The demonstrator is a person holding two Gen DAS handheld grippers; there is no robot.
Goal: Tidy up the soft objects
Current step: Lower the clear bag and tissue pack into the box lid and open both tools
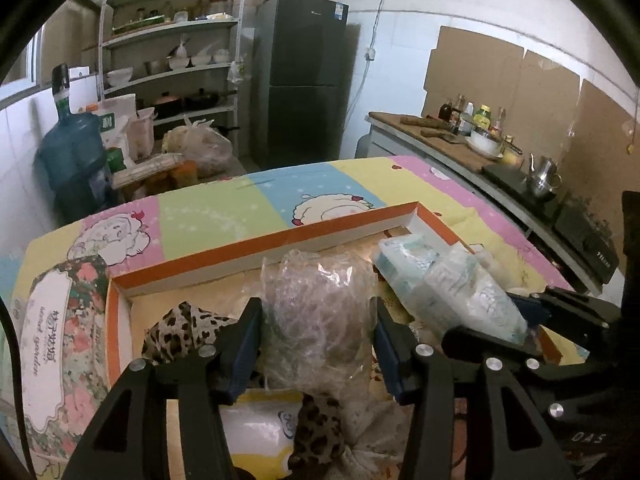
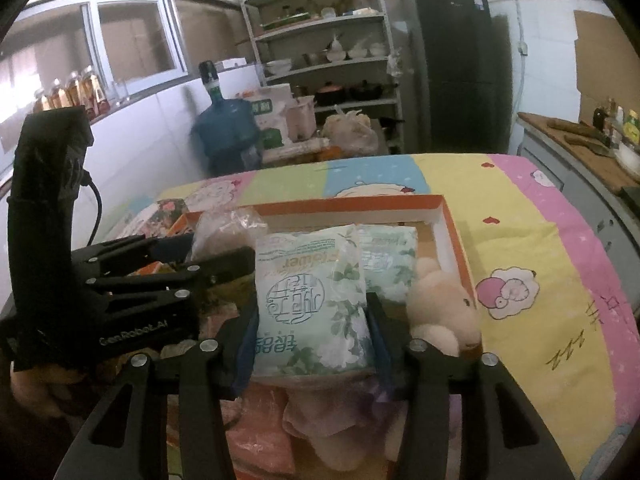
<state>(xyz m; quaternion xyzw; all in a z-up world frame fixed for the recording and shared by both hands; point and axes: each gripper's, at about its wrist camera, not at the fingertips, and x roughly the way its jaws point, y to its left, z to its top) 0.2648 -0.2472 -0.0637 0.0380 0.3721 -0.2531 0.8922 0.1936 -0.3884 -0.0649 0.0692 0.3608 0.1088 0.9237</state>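
A shallow orange-rimmed box (image 1: pixel 332 228) lies on the cartoon-print cloth. My left gripper (image 1: pixel 316 308) is shut on a crumpled clear plastic bag (image 1: pixel 316 300) held over the box; its pads touch both sides of the bag. A leopard-print cloth (image 1: pixel 184 328) lies in the box to the left. My right gripper (image 2: pixel 312 304) is shut on a green-and-white tissue pack (image 2: pixel 312 292) above the box's (image 2: pixel 452 232) right part. A second tissue pack (image 2: pixel 388 256) and a beige plush toy (image 2: pixel 444 308) lie beside it. The left gripper (image 2: pixel 208 252) with its bag shows at left.
A floral pack (image 1: pixel 52 340) lies left of the box. Pink cloth (image 2: pixel 320 420) sits under the right gripper. Beyond the table stand a blue water jug (image 1: pixel 72 148), shelves (image 1: pixel 172 72), a dark fridge (image 1: pixel 304 80) and a counter with a kettle (image 1: pixel 542 176).
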